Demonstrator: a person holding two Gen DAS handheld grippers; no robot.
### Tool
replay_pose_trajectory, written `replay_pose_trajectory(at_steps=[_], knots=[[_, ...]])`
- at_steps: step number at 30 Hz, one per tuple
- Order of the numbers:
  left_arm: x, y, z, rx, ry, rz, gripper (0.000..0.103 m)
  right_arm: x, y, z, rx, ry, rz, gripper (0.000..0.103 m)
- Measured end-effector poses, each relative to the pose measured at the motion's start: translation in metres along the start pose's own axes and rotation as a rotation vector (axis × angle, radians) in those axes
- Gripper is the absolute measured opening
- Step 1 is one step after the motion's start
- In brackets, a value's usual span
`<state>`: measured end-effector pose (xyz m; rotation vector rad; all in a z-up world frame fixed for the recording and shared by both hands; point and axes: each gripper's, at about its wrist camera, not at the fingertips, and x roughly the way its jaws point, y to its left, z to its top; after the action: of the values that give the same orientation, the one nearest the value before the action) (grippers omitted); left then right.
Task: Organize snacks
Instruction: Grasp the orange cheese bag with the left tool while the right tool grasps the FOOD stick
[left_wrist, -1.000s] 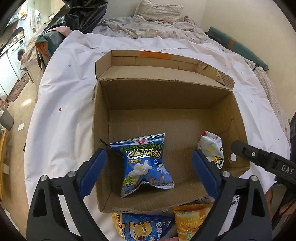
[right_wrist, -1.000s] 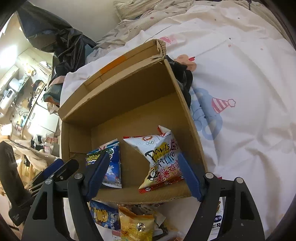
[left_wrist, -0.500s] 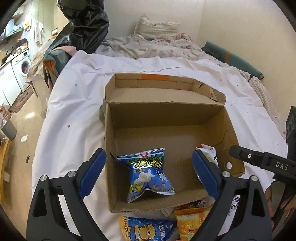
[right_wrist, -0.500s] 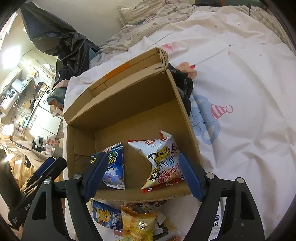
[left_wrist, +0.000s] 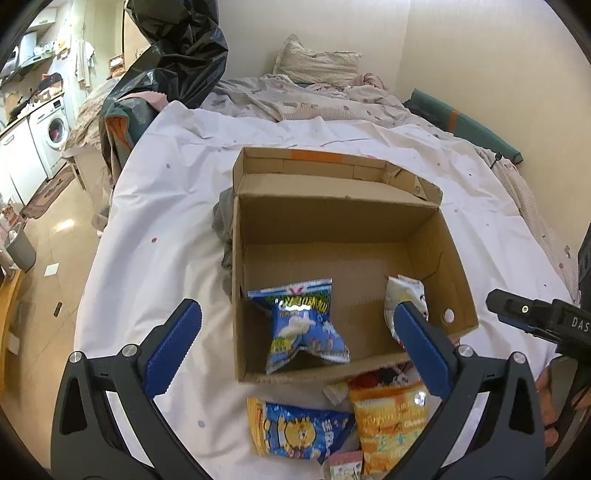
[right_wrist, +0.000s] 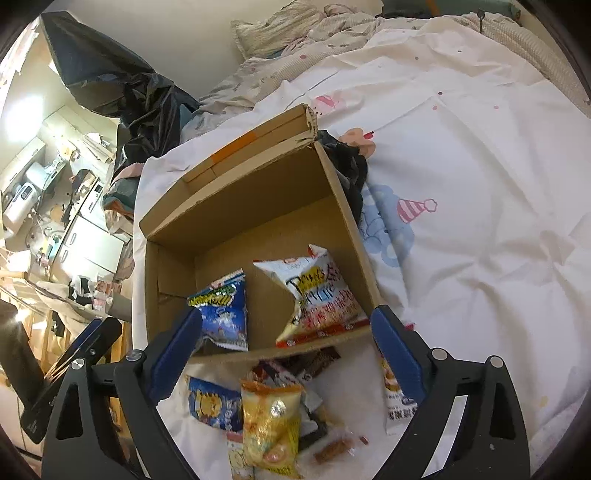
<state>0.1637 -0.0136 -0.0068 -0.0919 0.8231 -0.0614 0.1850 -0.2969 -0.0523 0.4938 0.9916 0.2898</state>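
An open cardboard box sits on a white bedsheet. Inside it lie a blue snack bag and a white snack bag with red print. In front of the box lies a pile of loose snacks: a blue tiger-print bag, an orange bag and a yellow bag. My left gripper is open and empty, above the box's near wall. My right gripper is open and empty, above the pile and the box's near edge.
A dark cloth lies bunched against the box's sides. A black plastic bag and a rumpled blanket are at the far end of the bed. The bed's left edge drops to the floor.
Both grippers have pulled back and up from the box, so the snack pile in front of it now shows. Both stay open and empty. The two bags remain inside the box.
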Motion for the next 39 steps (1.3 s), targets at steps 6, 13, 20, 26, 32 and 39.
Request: replay_pose_trajectory(at_steps=[6,13,20,26,32,39], knots=[[-0.01,0.005,-0.012,-0.02,0.009,0.004,0.103,-0.012,-0.01,-0.015,0.026,0.009,-0.006,0.096],[-0.014,0.015,-0.028,-0.062,0.058,0.003,0.103,-0.019,-0.022,-0.036,0.065,0.042,-0.015,0.096],[0.005,-0.004,-0.064,-0.07,0.231,-0.072,0.103,-0.019,-0.034,-0.05,0.1,0.067,-0.04,0.096],[0.032,-0.058,-0.097,-0.041,0.391,-0.17,0.103,-0.023,-0.048,-0.05,0.141,0.059,-0.057,0.096],[0.068,-0.094,-0.113,0.028,0.469,-0.139,0.074,-0.025,-0.065,-0.046,0.193,0.064,-0.058,0.096],[0.078,-0.082,-0.116,-0.024,0.522,-0.109,0.041,0.027,-0.075,-0.042,0.083,0.22,-0.29,0.078]])
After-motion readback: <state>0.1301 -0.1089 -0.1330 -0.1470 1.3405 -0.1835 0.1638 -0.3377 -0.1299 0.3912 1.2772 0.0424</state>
